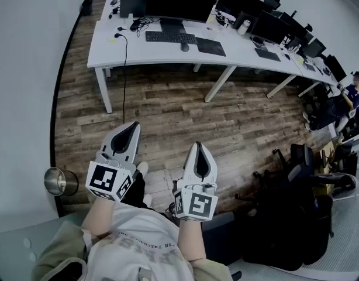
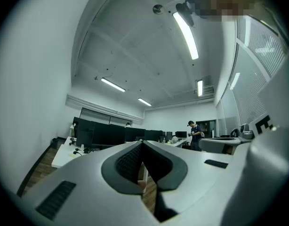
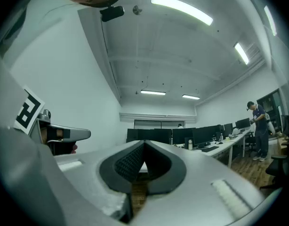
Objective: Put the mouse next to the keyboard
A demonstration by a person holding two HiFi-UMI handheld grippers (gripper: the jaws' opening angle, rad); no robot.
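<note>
Left tongs [image 1: 133, 125] and right tongs [image 1: 198, 146] are both clenched with nothing between the pads. Both are held level, side by side, over the wooden floor [image 1: 168, 107] at the near end of the room, well apart from the table [image 1: 156, 55]. The mouse [image 1: 185, 47] lies on the far white table, just beside the right end of the keyboard [image 1: 171, 37], between it and a dark mat [image 1: 211, 46].
</note>
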